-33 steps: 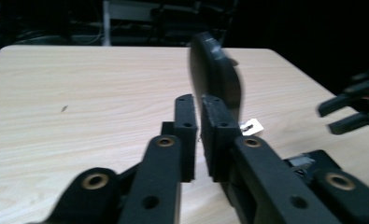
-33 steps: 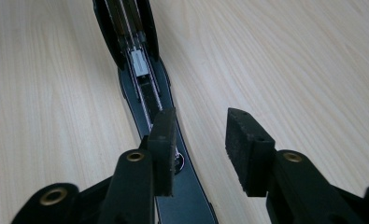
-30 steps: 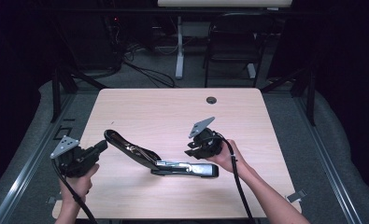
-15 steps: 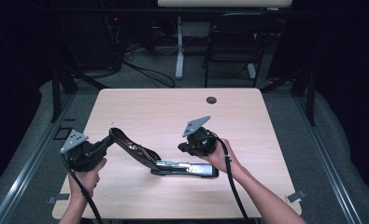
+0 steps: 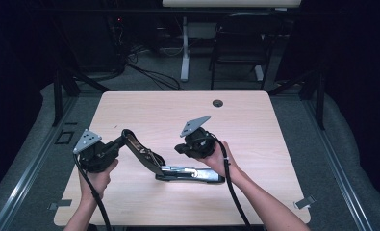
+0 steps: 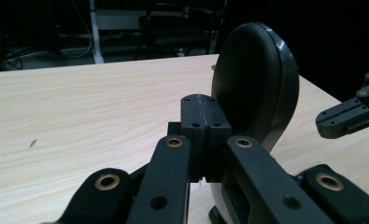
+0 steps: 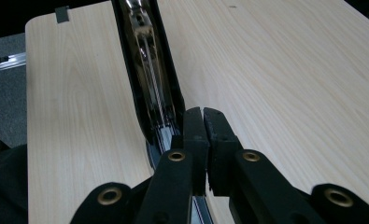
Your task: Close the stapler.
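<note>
A black stapler (image 5: pixel 192 174) lies open at the table's middle front. Its base, with the shiny magazine (image 7: pixel 147 88), lies flat and its top arm (image 5: pixel 140 150) slants up to the left. My left gripper (image 5: pixel 120 142) is shut, and its tips sit at the rounded end of that arm (image 6: pixel 254 88) with nothing between the pads. My right gripper (image 5: pixel 178 148) hovers just above the base near the hinge. It is shut too, with nothing between its fingertips (image 7: pixel 194 126). The right gripper's jaws also show at the right edge of the left gripper view.
The light wooden table (image 5: pixel 255 125) has a small round cable hole (image 5: pixel 218 103) near its far edge. Tape marks sit on the floor at both front corners. A chair and desk legs stand in the dark beyond the table.
My left gripper has moved right, up to the end of the stapler's raised arm. My right gripper has shifted left and slightly up over the base, and its jaws have closed.
</note>
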